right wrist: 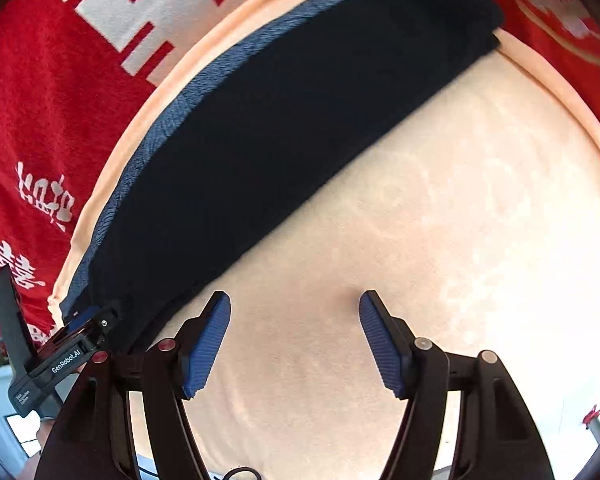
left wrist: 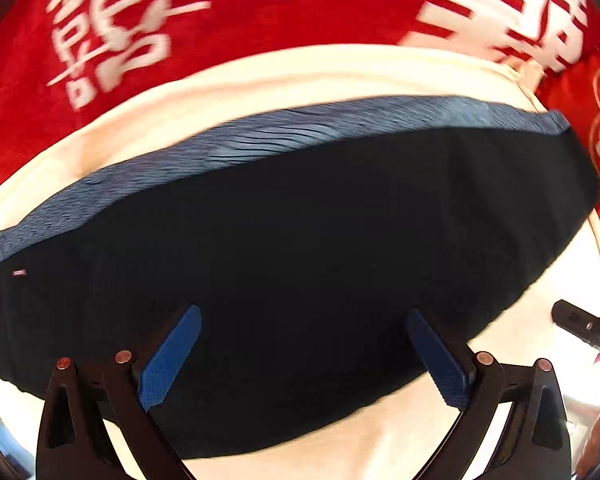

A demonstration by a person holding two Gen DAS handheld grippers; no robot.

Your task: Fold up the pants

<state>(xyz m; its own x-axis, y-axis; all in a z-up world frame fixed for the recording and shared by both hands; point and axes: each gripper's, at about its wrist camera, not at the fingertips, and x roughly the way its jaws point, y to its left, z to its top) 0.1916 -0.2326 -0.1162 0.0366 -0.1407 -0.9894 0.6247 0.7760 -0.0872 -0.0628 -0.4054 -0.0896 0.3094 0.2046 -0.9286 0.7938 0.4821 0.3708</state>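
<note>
Dark navy pants (left wrist: 284, 248) lie folded into a compact band on a cream cloth (left wrist: 260, 76), with a blue-grey ribbed waistband (left wrist: 300, 128) along the far edge. My left gripper (left wrist: 304, 316) is open and empty, hovering over the pants' near part. In the right wrist view the pants (right wrist: 284, 128) run diagonally from lower left to upper right. My right gripper (right wrist: 294, 300) is open and empty over bare cream cloth (right wrist: 440, 240), just right of the pants' near edge. The left gripper's body (right wrist: 60, 356) shows at the pants' lower-left end.
A red cloth with white characters (left wrist: 228, 4) lies under and beyond the cream cloth, also in the right wrist view (right wrist: 52, 92). The right gripper's tip (left wrist: 580, 324) shows at the right edge of the left wrist view.
</note>
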